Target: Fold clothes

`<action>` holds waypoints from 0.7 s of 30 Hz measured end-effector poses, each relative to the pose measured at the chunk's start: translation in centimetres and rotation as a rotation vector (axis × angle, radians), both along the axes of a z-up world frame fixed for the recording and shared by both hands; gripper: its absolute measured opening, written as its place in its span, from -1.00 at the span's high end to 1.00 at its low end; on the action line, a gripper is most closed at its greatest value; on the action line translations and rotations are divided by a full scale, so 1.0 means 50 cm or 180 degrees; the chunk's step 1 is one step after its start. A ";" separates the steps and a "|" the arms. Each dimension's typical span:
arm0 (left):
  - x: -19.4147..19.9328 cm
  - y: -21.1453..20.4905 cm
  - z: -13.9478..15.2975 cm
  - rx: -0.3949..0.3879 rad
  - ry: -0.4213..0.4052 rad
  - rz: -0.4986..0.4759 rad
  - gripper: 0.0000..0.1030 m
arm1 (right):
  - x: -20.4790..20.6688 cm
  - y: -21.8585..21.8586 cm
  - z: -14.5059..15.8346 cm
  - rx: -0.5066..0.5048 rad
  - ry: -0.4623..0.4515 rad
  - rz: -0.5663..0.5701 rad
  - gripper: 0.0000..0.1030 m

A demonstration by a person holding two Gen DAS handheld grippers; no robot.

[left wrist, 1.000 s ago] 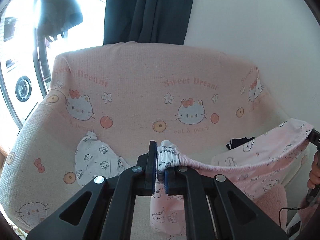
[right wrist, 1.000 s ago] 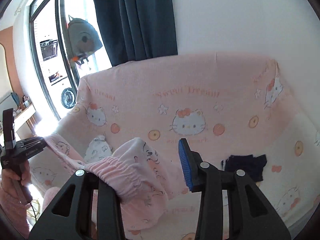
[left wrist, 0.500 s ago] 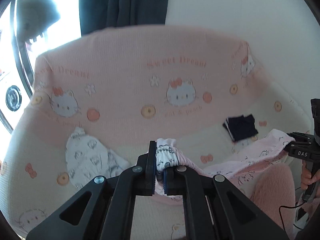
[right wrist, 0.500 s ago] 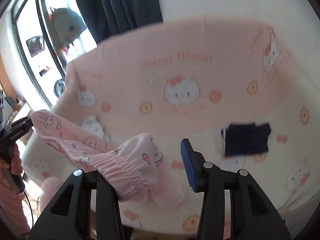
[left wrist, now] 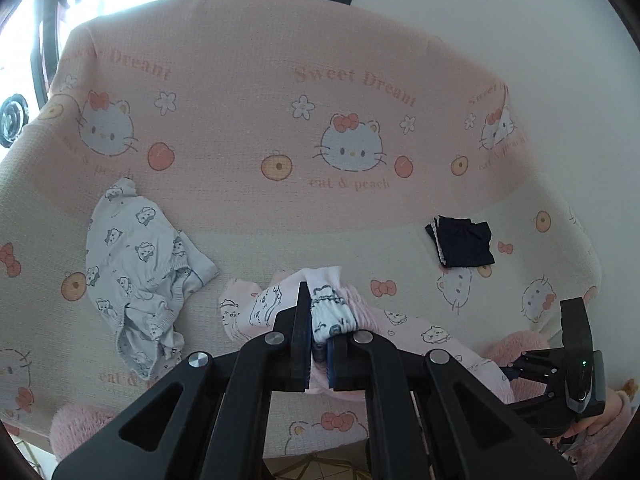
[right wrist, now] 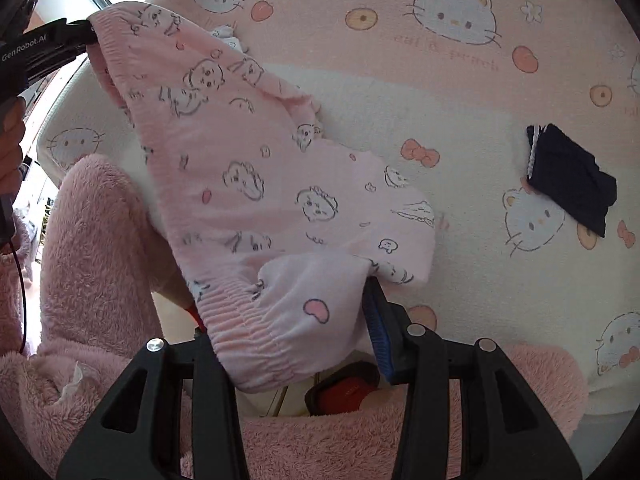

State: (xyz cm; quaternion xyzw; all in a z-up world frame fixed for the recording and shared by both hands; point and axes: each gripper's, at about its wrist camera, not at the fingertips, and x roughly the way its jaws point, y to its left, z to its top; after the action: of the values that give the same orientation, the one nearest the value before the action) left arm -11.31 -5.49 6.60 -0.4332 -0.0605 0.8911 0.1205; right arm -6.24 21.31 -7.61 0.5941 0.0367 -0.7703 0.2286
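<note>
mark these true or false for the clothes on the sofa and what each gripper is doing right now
1. The left gripper is shut on the waistband of the pink shorts. True.
2. The right gripper is clamped tight on the shorts. False: its jaws stand wide apart, with the waistband draped over the left finger.
3. A dark folded garment lies on the sofa seat. True.
4. The grey printed garment is neatly folded. False: it lies crumpled on the seat's left side.
5. The pink shorts lie flat on the seat. False: they hang between the grippers.
</note>
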 end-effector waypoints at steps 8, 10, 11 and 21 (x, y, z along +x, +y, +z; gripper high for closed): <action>0.021 0.039 0.015 0.0053 0.0038 -0.0233 0.88 | 0.016 -0.051 0.090 -0.0821 0.0244 0.0271 0.16; 0.019 0.034 0.016 0.0054 0.0040 -0.0195 0.88 | 0.006 -0.075 0.081 -0.0632 0.0183 0.0265 0.13; 0.018 0.031 0.017 0.0054 0.0041 -0.0176 0.88 | 0.005 -0.083 0.077 -0.0251 0.0347 0.0207 0.13; 0.009 0.001 0.023 0.0056 0.0053 0.0013 0.88 | 0.006 -0.005 0.043 -0.0612 -0.0046 0.0028 0.04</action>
State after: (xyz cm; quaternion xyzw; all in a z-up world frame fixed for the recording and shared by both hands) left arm -10.87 -5.42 7.75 -0.4247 -0.0682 0.8944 0.1230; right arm -5.94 21.04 -5.47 0.5749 -0.0364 -0.7649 0.2883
